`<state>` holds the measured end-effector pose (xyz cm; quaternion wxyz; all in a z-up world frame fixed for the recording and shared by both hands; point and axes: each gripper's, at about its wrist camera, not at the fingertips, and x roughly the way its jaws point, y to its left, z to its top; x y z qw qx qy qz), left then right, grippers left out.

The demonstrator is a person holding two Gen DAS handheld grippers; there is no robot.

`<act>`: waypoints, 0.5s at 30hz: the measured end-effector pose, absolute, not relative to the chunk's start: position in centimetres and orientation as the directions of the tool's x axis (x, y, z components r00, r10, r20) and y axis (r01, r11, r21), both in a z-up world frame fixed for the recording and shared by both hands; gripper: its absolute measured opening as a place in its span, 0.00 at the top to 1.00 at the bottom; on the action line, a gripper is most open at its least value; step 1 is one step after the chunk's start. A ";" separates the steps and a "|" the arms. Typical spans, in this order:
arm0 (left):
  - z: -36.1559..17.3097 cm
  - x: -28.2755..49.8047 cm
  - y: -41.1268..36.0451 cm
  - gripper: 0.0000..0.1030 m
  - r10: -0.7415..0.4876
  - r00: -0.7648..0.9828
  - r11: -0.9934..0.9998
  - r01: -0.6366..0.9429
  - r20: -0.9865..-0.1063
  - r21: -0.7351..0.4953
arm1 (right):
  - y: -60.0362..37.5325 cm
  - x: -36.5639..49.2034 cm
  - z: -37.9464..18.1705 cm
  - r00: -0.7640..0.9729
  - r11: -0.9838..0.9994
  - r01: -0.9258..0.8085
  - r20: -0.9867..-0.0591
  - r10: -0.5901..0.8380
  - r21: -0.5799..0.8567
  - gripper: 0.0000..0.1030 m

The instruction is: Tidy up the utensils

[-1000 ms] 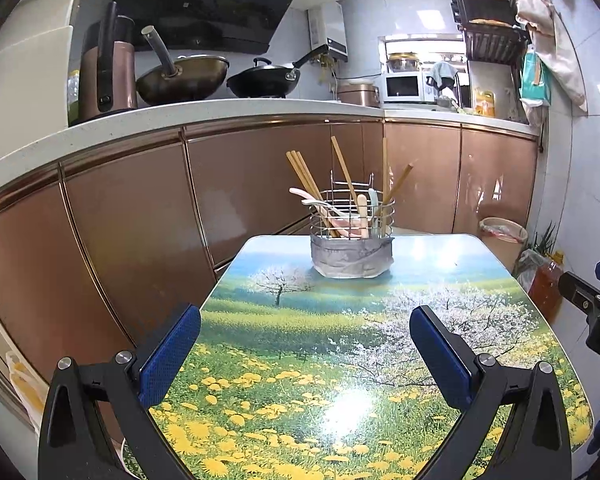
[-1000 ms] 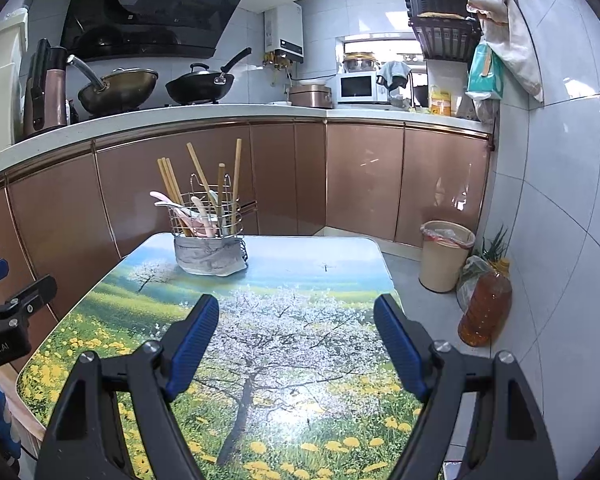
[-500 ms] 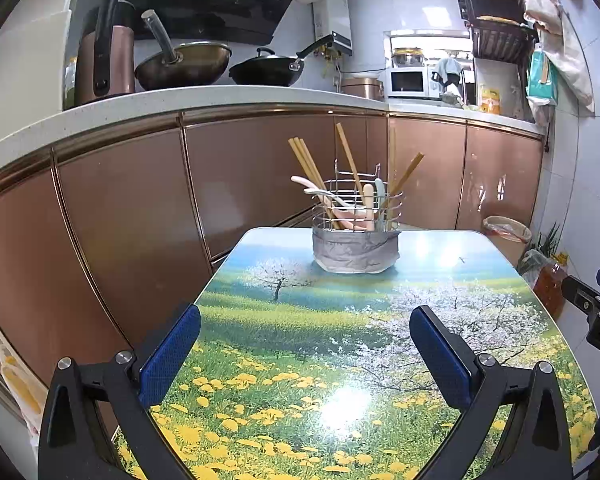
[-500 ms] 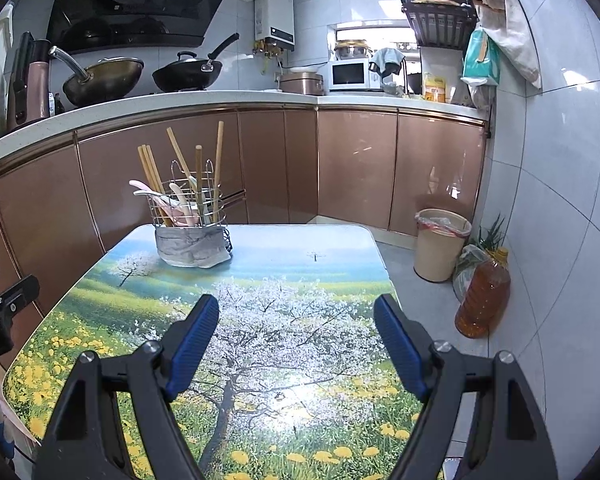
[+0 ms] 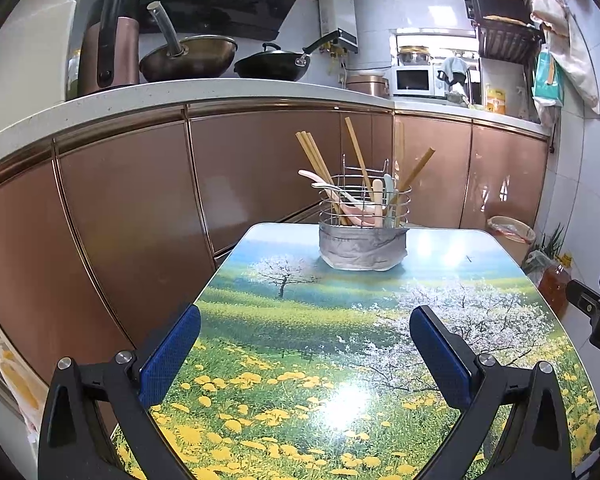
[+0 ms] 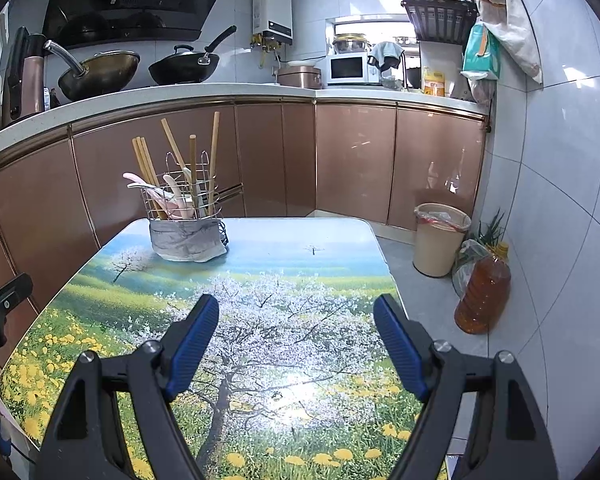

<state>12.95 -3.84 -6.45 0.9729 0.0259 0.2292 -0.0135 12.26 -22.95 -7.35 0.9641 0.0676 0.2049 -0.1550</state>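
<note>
Standing at the far end of the bench (image 5: pixel 340 360), whose glossy top is printed with blossoming trees and yellow flowers, a round wire utensil basket (image 5: pixel 363 216) wrapped in a grey cloth sleeve is seen upright. Wooden chopsticks (image 5: pixel 320 168) and pale pink and white plastic spoons (image 5: pixel 332 190) are held in it, leaning outward at different angles. In the right wrist view the same basket (image 6: pixel 186 216) is seen at the far left corner of the bench (image 6: pixel 300 280).

The left hand-held gripper (image 5: pixel 305 322) is held over the near part of the bench, its blue-padded jaws spread wide with nothing between them. The right hand-held gripper (image 6: pixel 296 312) is likewise held wide open and empty above the printed tree. Both are kept well apart from the basket.

Copper-coloured cabinet doors (image 5: pixel 140 208) are seen behind the bench, with a bronze wok (image 5: pixel 188 56) and a black lidded pan (image 5: pixel 272 66) set on the white counter above.
</note>
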 end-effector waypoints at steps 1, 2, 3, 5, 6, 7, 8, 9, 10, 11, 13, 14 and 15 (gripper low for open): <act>-6.4 13.0 -3.9 0.00 -0.014 0.894 0.998 0.037 -0.447 0.045 | -22.9 12.3 -7.3 0.868 0.943 0.327 -0.416 -0.272 0.066 0.23; -6.5 12.9 -3.8 0.00 -0.013 0.894 0.998 0.038 -0.447 0.045 | -22.9 12.2 -7.4 0.868 0.943 0.326 -0.415 -0.272 0.065 0.23; -6.5 12.9 -3.8 0.00 -0.014 0.894 0.998 0.038 -0.447 0.046 | -22.9 12.2 -7.4 0.869 0.943 0.326 -0.414 -0.272 0.065 0.23; -6.5 12.9 -3.9 0.00 -0.015 0.894 0.998 0.041 -0.448 0.048 | -22.9 12.2 -7.4 0.868 0.943 0.327 -0.415 -0.273 0.065 0.23; -6.5 12.9 -3.9 0.00 -0.015 0.894 0.998 0.042 -0.448 0.049 | -22.9 12.2 -7.4 0.868 0.943 0.326 -0.415 -0.272 0.065 0.23; -6.5 12.9 -3.9 0.00 -0.015 0.894 0.998 0.042 -0.448 0.050 | -22.9 12.2 -7.4 0.868 0.943 0.326 -0.415 -0.272 0.066 0.23; -6.5 12.9 -3.8 0.00 -0.014 0.894 0.998 0.041 -0.448 0.052 | -22.9 12.2 -7.4 0.868 0.943 0.326 -0.415 -0.271 0.066 0.23; -6.5 12.9 -3.8 0.00 -0.013 0.894 0.998 0.040 -0.448 0.051 | -22.9 12.2 -7.4 0.868 0.943 0.326 -0.416 -0.271 0.065 0.23; -6.5 13.0 -3.8 0.00 -0.013 0.894 0.998 0.039 -0.448 0.050 | -22.9 12.2 -7.4 0.868 0.943 0.325 -0.416 -0.271 0.065 0.23; -6.5 13.0 -3.7 0.00 -0.012 0.894 0.998 0.037 -0.448 0.048 | -22.9 12.2 -7.4 0.868 0.943 0.325 -0.416 -0.271 0.065 0.23; -6.5 13.0 -3.6 0.00 -0.010 0.894 0.998 0.034 -0.448 0.046 | -22.9 12.2 -7.4 0.868 0.943 0.326 -0.416 -0.271 0.065 0.23; -6.5 13.0 -3.6 0.00 -0.009 0.894 0.998 0.033 -0.449 0.045 | -22.9 12.2 -7.4 0.868 0.943 0.326 -0.416 -0.271 0.066 0.23; -6.5 13.0 -3.5 0.00 -0.008 0.893 0.999 0.031 -0.449 0.045 | -22.9 12.2 -7.4 0.868 0.943 0.326 -0.416 -0.271 0.066 0.23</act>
